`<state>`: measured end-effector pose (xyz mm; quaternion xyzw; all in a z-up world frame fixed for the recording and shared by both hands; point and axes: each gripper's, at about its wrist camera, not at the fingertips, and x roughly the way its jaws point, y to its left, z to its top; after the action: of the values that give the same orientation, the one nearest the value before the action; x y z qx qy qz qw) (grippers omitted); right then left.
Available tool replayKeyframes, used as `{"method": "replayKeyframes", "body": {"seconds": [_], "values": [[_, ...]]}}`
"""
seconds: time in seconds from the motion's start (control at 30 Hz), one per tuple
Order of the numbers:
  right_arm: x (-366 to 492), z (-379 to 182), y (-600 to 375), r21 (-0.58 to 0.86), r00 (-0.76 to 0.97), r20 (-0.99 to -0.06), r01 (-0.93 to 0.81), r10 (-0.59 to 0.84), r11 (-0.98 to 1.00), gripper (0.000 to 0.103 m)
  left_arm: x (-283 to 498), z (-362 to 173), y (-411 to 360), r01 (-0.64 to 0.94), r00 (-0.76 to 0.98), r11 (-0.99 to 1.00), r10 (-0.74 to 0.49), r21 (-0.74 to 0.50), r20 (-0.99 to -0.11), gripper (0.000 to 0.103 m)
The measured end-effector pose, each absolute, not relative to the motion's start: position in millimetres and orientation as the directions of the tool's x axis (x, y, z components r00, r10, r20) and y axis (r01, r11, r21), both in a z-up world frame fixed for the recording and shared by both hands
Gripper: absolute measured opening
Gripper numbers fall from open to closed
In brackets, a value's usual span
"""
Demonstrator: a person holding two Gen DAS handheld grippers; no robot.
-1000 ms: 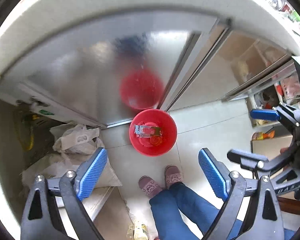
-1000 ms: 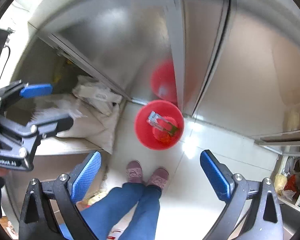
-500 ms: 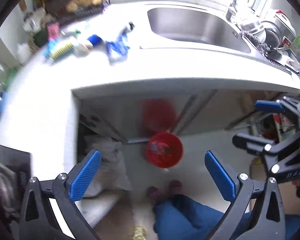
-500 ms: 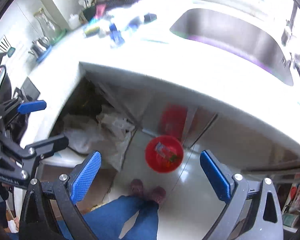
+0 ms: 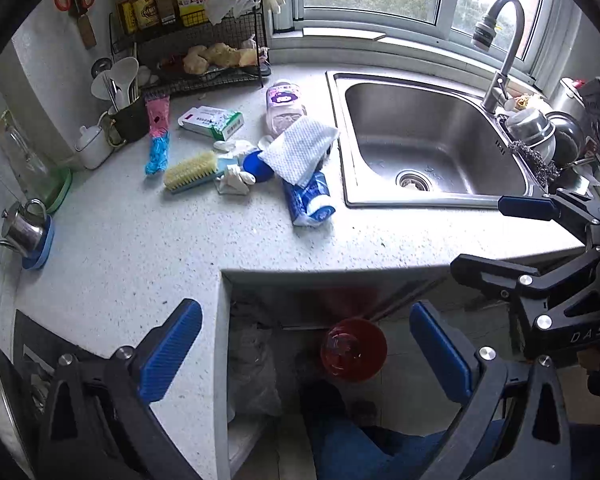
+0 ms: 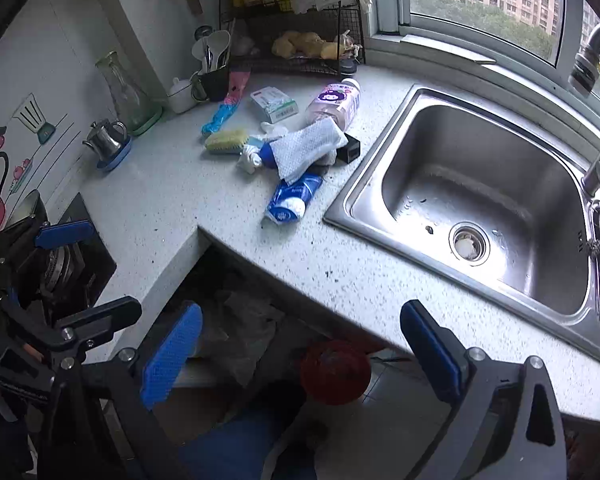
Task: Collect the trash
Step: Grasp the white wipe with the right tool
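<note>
A red bin [image 5: 354, 354] [image 6: 336, 372] with trash in it stands on the floor under the counter edge. On the countertop [image 5: 140, 248] lie a blue-and-white wrapper [image 5: 308, 200] [image 6: 290, 198], a white wipe [image 5: 300, 150] [image 6: 308, 148], crumpled white paper [image 5: 236, 182], a tipped pink bottle [image 5: 284, 106] and a green-white box [image 5: 212, 120]. My left gripper [image 5: 305, 312] [image 6: 114, 266] hangs open and empty above the counter edge. My right gripper [image 6: 300, 312] [image 5: 478, 236] is beside it, open and empty too.
A steel sink [image 5: 432, 140] with a faucet [image 5: 500, 40] fills the right. A wire rack [image 5: 200, 52], utensil cup, yellow scrub brush [image 5: 192, 170] and small kettle [image 5: 20, 228] crowd the back and left. Bags sit in the open cabinet below. A person's jeans-clad legs [image 5: 360, 440] stand at the bin.
Both grippers have risen from just above the red bin to above the countertop. The bin now looks small and low, and the counter and sink have come into view.
</note>
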<state>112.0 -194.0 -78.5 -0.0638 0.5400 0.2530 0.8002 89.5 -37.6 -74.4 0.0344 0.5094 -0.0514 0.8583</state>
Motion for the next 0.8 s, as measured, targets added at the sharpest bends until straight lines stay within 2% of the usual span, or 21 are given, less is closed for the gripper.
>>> {"method": "replayKeyframes", "body": {"seconds": [0.2, 0.27, 0.33, 0.6, 0.67, 0.8], "values": [[154, -75, -175, 0.142, 0.281, -0.912, -0.466, 0.299, 0.873, 0.099, 145, -72, -15, 0.125, 0.474, 0.992, -0.059, 0.001, -0.879, 0.103], [172, -78, -168, 0.136, 0.272, -0.919, -0.461, 0.285, 0.877, 0.093, 164, -75, -8, 0.129, 0.465, 0.992, -0.058, 0.003, -0.884, 0.103], [189, -82, -163, 0.138, 0.259, -0.925, -0.449, 0.276, 0.883, 0.093, 183, -79, -2, 0.142, 0.452, 0.99, -0.066, -0.001, -0.889, 0.103], [255, -114, -139, 0.18, 0.174, -0.95, -0.377, 0.26, 0.908, 0.092, 254, -99, 16, 0.2, 0.401, 0.98, -0.101, -0.02, -0.911, 0.103], [269, -122, -134, 0.174, 0.159, -0.956, -0.364, 0.245, 0.915, 0.087, 268, -105, 18, 0.213, 0.388, 0.977, -0.11, -0.027, -0.915, 0.103], [289, -139, -130, 0.182, 0.113, -0.966, -0.341, 0.233, 0.922, 0.083, 292, -119, 22, 0.238, 0.353, 0.97, -0.136, -0.052, -0.926, 0.103]]}}
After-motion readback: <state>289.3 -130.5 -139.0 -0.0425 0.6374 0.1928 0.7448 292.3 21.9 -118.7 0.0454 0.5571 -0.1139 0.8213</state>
